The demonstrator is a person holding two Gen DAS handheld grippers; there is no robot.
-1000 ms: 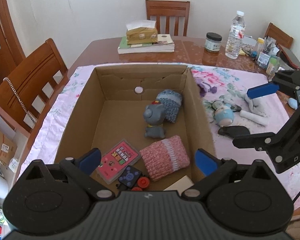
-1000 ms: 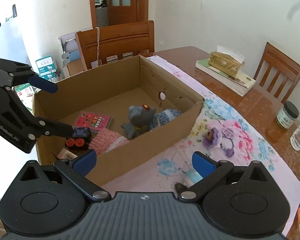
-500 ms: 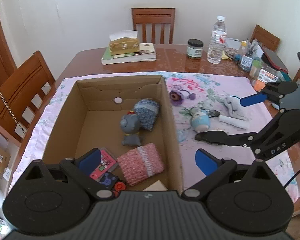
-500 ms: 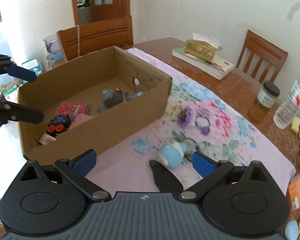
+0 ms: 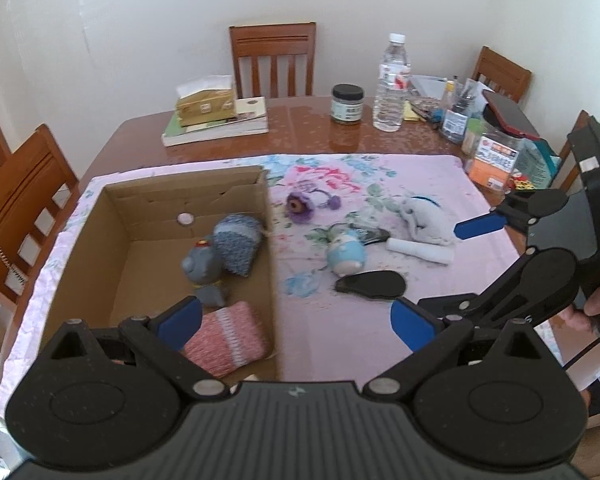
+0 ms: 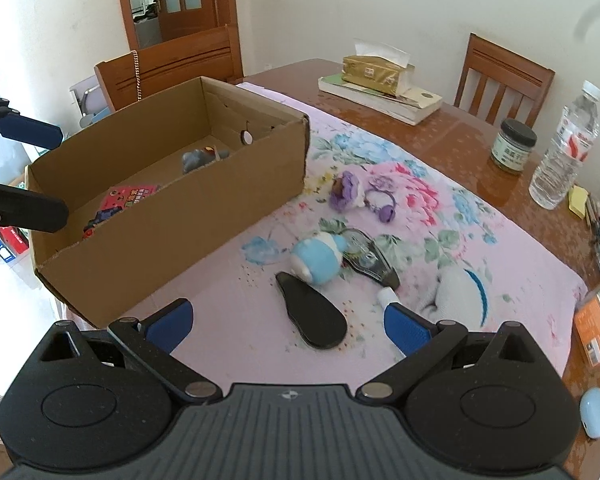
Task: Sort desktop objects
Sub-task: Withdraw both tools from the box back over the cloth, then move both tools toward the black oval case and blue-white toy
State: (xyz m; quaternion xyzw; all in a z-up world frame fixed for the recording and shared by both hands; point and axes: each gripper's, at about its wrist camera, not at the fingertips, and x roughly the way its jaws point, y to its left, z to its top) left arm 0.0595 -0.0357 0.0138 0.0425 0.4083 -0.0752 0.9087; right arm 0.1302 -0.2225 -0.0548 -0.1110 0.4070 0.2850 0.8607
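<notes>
— Where are your jaws?

— My left gripper (image 5: 295, 322) and right gripper (image 6: 285, 322) both gape wide, empty, above the cloth.

— And the things?

— A black case (image 6: 312, 314) lies between my right fingers (not touching), blue toy (image 6: 316, 258) just beyond; cardboard box (image 6: 171, 216) left.

A cardboard box (image 5: 271, 264) sits on the cloth (image 5: 340, 340) at the table's left side, holding a plush animal (image 5: 201, 268) and two knitted pouches. To its right on the cloth lie a round toy (image 5: 346, 254), a flat oval piece (image 5: 370, 285) and a plush dog (image 5: 424, 220). At the table's far edge stand a book stack (image 5: 215, 126), a jar (image 5: 347, 103) and a bottle (image 5: 392, 84).
</notes>
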